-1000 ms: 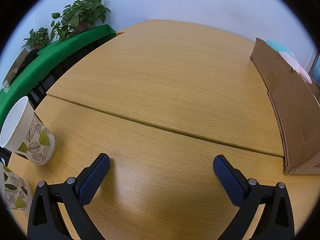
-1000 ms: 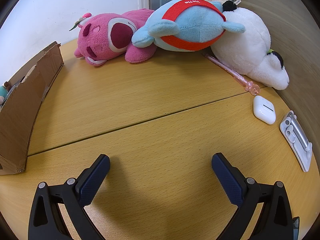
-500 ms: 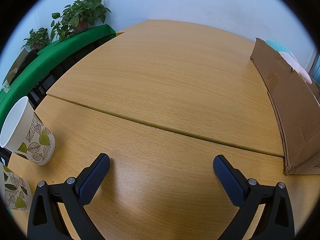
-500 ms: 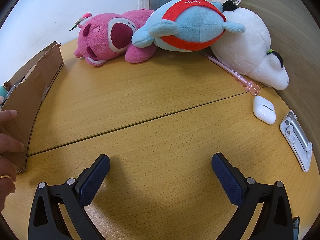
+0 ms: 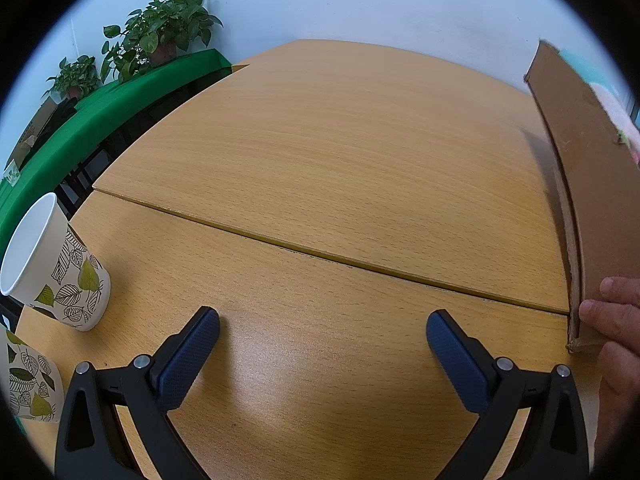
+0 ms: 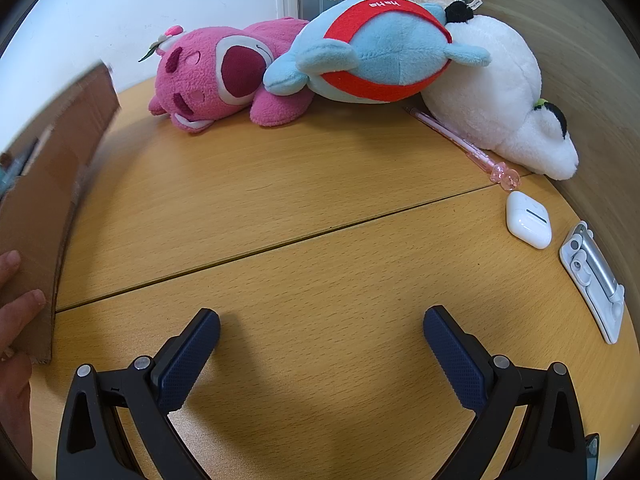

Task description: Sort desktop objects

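My left gripper (image 5: 322,330) is open and empty over the wooden table (image 5: 340,168). Two leaf-print paper cups stand to its left, one (image 5: 56,264) upright and one (image 5: 28,384) at the frame edge. My right gripper (image 6: 320,328) is open and empty. Ahead of it lie a pink plush bear (image 6: 224,76), a blue and red plush (image 6: 376,48) and a white plush (image 6: 504,96). A pink pen (image 6: 468,148), a white earbud case (image 6: 528,220) and a white clip-like device (image 6: 596,280) lie at the right.
A bare hand (image 5: 616,320) grips the near corner of a brown cardboard box (image 5: 580,184) between the two grippers; the box also shows in the right wrist view (image 6: 40,200). Potted plants (image 5: 160,36) stand on a green-covered table (image 5: 80,108) at the far left.
A hand has come in and taken hold of the cardboard box, which has shifted and is blurred with motion. Both grippers stay still and open.
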`<state>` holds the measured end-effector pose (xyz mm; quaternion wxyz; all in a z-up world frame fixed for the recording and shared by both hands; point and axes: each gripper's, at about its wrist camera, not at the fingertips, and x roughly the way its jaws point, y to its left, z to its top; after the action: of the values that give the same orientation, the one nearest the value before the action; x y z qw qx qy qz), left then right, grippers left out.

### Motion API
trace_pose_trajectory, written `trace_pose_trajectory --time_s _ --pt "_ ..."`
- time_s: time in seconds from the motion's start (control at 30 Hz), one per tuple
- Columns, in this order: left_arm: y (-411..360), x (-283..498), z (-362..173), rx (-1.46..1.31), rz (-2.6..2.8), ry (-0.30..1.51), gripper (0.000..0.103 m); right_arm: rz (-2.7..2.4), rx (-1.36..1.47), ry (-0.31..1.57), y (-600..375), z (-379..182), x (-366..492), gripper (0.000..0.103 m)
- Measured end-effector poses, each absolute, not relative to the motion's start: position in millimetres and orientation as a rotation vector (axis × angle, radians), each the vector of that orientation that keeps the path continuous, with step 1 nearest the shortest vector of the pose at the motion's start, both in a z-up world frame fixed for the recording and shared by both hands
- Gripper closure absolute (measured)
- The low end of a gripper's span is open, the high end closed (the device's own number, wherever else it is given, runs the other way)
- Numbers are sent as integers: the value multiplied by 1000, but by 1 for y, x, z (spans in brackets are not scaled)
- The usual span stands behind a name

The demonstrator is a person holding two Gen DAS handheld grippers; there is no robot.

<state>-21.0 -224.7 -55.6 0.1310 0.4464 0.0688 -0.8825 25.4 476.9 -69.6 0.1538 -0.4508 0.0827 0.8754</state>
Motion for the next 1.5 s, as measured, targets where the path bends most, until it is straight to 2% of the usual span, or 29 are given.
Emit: trace_pose_trajectory --time_s 1.5 --pt "-227 -24 -56 1294 -2560 204 0 2509 -1293 236 475 -70 21 0"
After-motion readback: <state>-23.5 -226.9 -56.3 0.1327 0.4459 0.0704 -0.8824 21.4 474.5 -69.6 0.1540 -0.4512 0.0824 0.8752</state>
